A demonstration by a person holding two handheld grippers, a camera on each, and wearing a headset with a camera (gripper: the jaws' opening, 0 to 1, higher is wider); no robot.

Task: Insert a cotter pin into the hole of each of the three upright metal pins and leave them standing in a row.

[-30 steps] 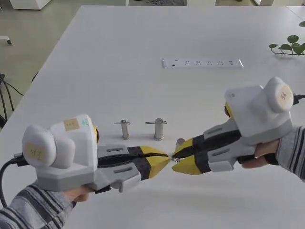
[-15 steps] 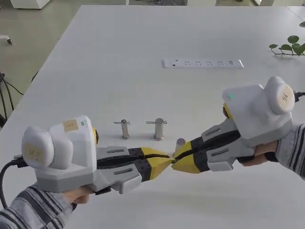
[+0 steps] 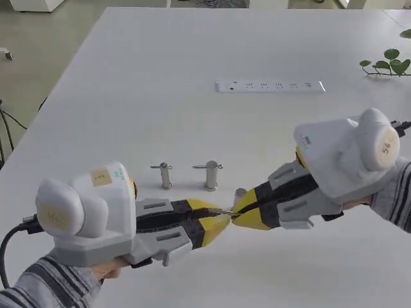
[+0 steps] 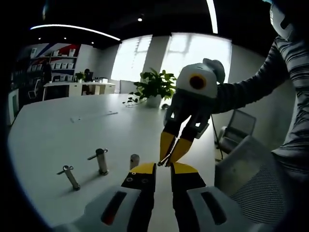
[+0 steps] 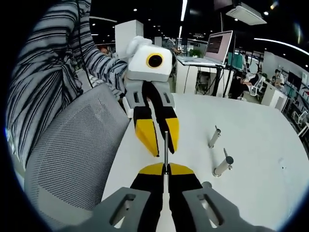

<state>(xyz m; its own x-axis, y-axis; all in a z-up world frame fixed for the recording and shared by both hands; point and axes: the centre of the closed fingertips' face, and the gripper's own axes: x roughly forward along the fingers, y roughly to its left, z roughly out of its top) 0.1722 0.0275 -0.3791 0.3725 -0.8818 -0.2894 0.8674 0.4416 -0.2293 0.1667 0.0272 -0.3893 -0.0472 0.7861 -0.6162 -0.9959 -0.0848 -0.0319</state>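
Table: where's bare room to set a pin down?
Bare: the stretch between the power strip and the metal pins, and the table left of them. Crowded: the third pin, where left gripper and right gripper meet.

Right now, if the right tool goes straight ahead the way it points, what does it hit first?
Most likely the left tool: it sits directly ahead, nearly tip to tip with the right tool. The cotter pin held in the right tool seems to reach between the left tool's jaws.
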